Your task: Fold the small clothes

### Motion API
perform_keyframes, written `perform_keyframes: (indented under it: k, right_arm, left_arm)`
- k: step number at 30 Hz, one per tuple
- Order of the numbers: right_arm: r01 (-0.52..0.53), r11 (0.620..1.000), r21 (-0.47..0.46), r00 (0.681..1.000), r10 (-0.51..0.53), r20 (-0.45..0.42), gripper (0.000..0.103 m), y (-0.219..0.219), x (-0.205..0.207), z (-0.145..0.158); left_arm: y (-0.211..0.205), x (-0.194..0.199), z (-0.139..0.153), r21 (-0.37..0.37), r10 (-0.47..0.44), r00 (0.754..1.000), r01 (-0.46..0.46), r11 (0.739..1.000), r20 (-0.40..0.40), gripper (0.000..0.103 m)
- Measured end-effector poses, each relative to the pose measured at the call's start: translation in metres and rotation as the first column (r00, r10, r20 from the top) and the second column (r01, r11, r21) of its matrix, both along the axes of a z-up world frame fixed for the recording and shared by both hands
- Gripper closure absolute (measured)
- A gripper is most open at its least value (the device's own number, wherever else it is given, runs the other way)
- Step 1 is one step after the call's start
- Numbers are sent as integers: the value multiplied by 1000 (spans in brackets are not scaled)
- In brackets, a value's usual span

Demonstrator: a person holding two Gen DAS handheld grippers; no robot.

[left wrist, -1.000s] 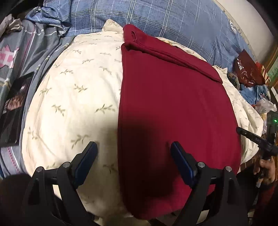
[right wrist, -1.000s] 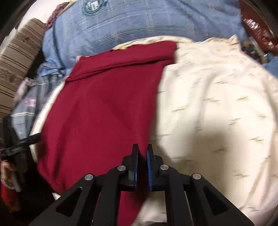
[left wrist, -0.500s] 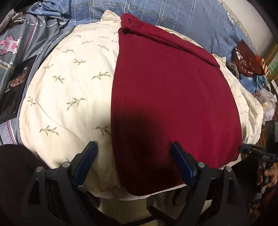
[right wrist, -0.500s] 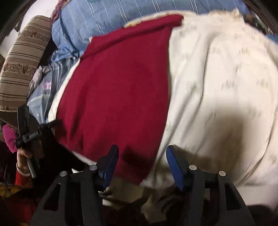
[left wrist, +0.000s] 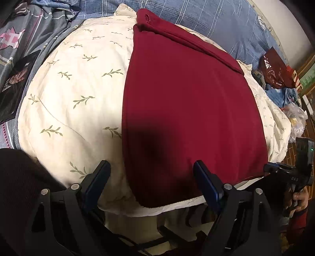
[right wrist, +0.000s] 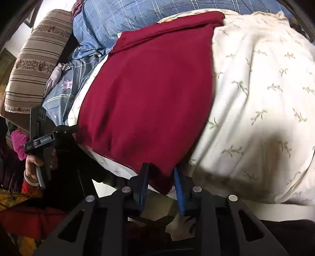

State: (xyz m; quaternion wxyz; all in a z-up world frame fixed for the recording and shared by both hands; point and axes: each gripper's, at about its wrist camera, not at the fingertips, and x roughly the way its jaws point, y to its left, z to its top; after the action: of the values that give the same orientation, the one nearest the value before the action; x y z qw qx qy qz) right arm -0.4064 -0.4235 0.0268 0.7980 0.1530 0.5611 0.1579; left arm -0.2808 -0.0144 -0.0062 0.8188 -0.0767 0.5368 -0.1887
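A cream leaf-print quilt (left wrist: 65, 102) covers the bed, with a blue checked blanket (left wrist: 196, 17) beyond it. The dark red garment (left wrist: 187, 110) lies flat on the quilt, its near edge hanging at the quilt's edge. The left gripper (left wrist: 151, 181) points steeply down with jaws wide, straddling the garment's near left corner without touching it. The right gripper (right wrist: 160, 177), also tilted downward, has just been closing; its jaws stand narrowly apart around the garment's near right corner, and whether the pads press it cannot be told.
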Motion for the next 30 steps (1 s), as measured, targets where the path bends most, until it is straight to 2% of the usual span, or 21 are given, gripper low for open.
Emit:
perform_keyframes:
  k: [1, 4, 8, 10, 11, 12, 15, 18, 19, 20, 21, 22, 23, 25, 27, 30]
  right_arm:
    - [6, 1000, 2, 1000, -6, -8, 74, -1, 1, -4]
    - [44, 999, 16, 998, -43, -44, 73, -3, 3, -15]
    - [53, 997, 63, 998, -51, -35, 73, -3, 6, -18]
    - [51, 995, 90, 998, -49, -30, 77, -3, 7, -19]
    - [40, 996, 85, 999, -39, -21, 78, 1, 8, -18]
    - [29, 996, 81, 1000, -29, -11, 80, 3, 7, -17]
    - [35, 993, 112, 999, -34, -10, 84, -3, 9, -17]
    - [55, 991, 123, 998, -51, -31, 79, 0, 17, -24]
    - [50, 991, 123, 998, -47, -29, 79, 1, 18, -24]
    - [45, 992, 121, 999, -42, -28, 79, 2, 18, -23]
    - [44, 990, 134, 999, -41, -24, 81, 1, 18, -20]
    - [49, 987, 151, 999, -47, -18, 88, -1, 18, -18]
    - [55, 981, 187, 998, -56, -1, 91, -5, 17, -12]
    - [61, 971, 233, 996, -73, 42, 95, -10, 17, 2]
    - [71, 962, 264, 990, -100, 96, 97, -15, 19, 21]
    - [79, 950, 302, 969, -144, 199, 99, -22, 29, 53]
  left_arm:
    - [-2, -1, 1, -3, -4, 1000, 4, 1000, 3, 17]
    - [-4, -2, 1, -19, -23, 1000, 22, 1000, -3, 17]
    - [-8, 1, -2, -12, -22, 1000, 22, 1000, 0, 17]
    - [-9, 0, 0, -29, -35, 999, 35, 999, -1, 25]
    - [-9, -1, 0, -33, -47, 999, 47, 998, -4, 39]
    - [-8, -1, -1, -22, -43, 999, 43, 999, -3, 46]
    - [-6, 2, -3, -27, -40, 999, 40, 999, -3, 48]
    - [-5, 1, -3, -31, -43, 999, 43, 999, -4, 51]
    - [-4, 1, -3, -30, -43, 999, 43, 999, -3, 56]
    - [-2, 0, -3, -30, -40, 999, 39, 999, 0, 73]
    - [3, 0, -3, -43, -37, 999, 36, 998, -2, 82]
    - [8, 1, -1, -79, -32, 999, 31, 996, -15, 85]
    - [10, 2, 1, -97, -32, 999, 30, 995, -20, 91]
    - [11, 4, 9, -117, -41, 999, 40, 992, -8, 95]
    - [13, 7, 25, -174, -53, 998, 55, 983, 17, 95]
    - [13, 18, 50, -229, -54, 996, 71, 971, 77, 96]
